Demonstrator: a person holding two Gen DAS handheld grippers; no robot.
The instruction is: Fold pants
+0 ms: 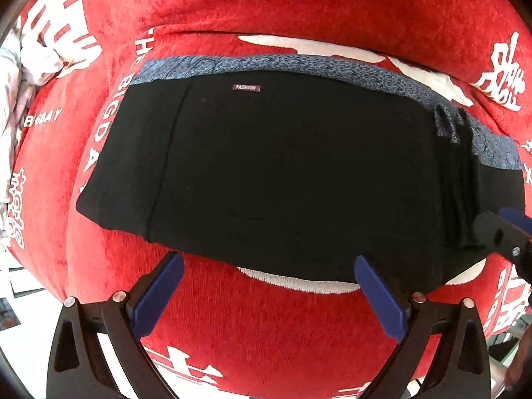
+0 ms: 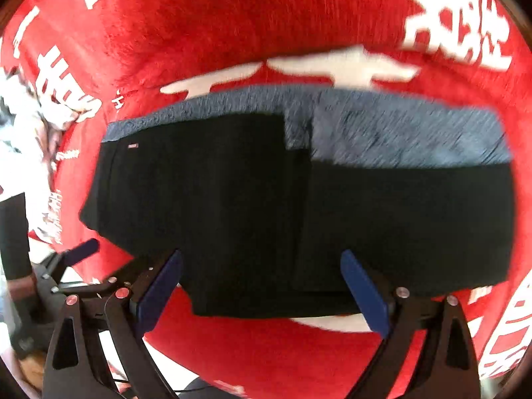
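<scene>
The pants (image 1: pixel 282 173) are laid on a red blanket (image 1: pixel 266 332) with white lettering, folded into a compact black block whose grey-blue waistband (image 1: pixel 299 63) runs along the far edge. The long axis is set crosswise to both pairs of jaws — left to right in each wrist view.

Taken from the left: a pale crumpled cloth (image 1: pixel 20 66) is seen well beyond the left fingertip, apart from the pants. The left gripper (image 1: pixel 269 276) is held with its jaws spread wide and nothing between them; the near edge of the pants lies just ahead of them, and the right blue finger (image 1: pixel 379 296) overlaps that edge in the picture, though contact cannot be confirmed. A small "FASHION" label (image 1: pixel 246 87) is found ahead and slightly left of centre, just under the waistband. Further right, a bunch of dark folds is seen, and the right gripper's tip (image 1: pixel 502 229) appears at the pants' right end.

In the blurred right wrist view, the right gripper (image 2: pixel 261 279) is likewise spread and empty, the near edge of the pants (image 2: pixel 299 216) being straddled by its jaws. A step in the fabric is visible ahead of centre — layers seem already stacked. The left gripper (image 2: pixel 79 247) is seen off to the left, near the pants' left corner.

It is judged that the fold is largely done; any further fold would be made along the crosswise axis, end over end, each gripper being nearest its own end.
</scene>
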